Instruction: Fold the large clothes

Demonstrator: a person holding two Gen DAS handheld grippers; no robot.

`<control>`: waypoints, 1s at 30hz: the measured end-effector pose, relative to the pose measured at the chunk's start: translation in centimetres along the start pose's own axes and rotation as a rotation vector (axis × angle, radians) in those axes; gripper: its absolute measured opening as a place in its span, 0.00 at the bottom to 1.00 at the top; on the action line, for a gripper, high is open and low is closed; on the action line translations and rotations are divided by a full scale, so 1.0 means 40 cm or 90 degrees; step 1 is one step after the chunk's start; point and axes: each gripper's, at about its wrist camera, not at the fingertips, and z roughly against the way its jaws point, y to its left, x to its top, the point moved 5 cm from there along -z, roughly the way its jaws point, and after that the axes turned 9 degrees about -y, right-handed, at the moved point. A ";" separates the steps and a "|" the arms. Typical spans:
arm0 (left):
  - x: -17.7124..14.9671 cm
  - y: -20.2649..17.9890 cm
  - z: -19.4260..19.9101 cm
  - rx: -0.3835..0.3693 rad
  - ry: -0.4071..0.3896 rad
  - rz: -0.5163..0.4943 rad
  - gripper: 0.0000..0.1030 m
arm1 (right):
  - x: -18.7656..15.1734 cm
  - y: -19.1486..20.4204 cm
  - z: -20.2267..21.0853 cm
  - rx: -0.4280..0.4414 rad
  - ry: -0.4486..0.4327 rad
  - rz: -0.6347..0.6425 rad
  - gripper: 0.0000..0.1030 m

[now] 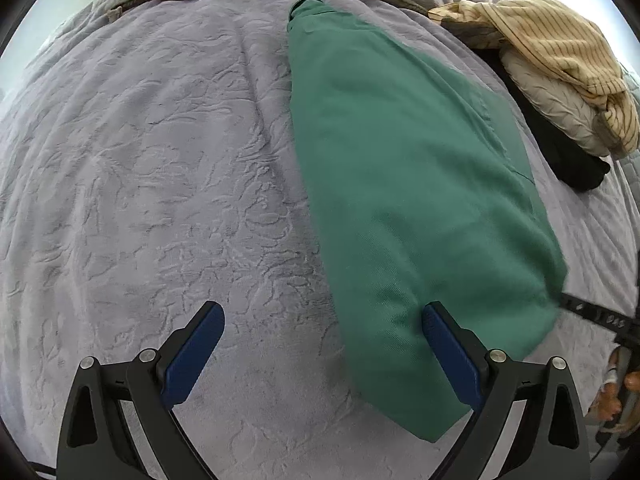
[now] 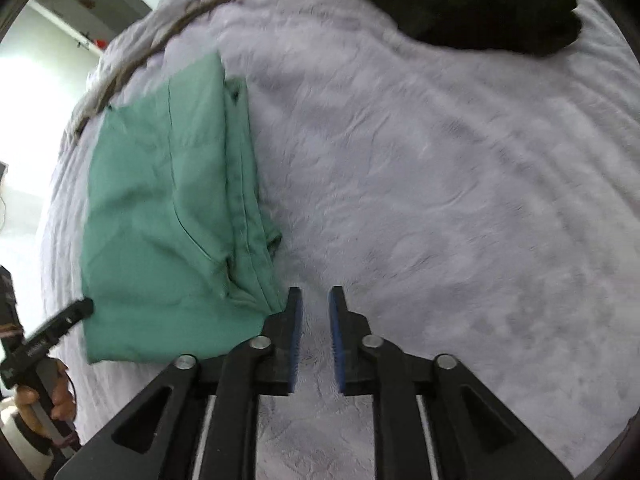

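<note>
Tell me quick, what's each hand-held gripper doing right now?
Left hand-held gripper: wide open, holding nothing, over the green garment.
Right hand-held gripper: slightly open, holding nothing, beside it.

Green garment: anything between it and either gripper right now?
Nothing visible. The green garment lies flat on the lavender bedspread, right by the open left gripper and the right gripper.

The left black two-finger gripper with blue pads (image 1: 323, 314) is spread wide; the right one (image 2: 315, 300) is narrowly parted, nothing between.
</note>
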 end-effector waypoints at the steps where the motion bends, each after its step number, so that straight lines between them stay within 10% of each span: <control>1: 0.000 0.002 0.000 -0.001 0.001 0.001 0.97 | 0.002 0.000 0.012 0.001 -0.006 0.000 0.64; 3: -0.002 0.003 0.001 -0.003 0.005 0.008 0.97 | 0.014 0.003 0.030 -0.005 -0.023 0.008 0.89; 15: 0.001 0.010 0.003 -0.015 0.017 0.027 0.97 | 0.083 0.056 -0.022 0.146 -0.003 -0.082 0.89; 30: 0.014 0.012 -0.088 -0.259 0.129 0.132 0.97 | 0.249 0.141 -0.307 0.367 0.126 -0.132 0.89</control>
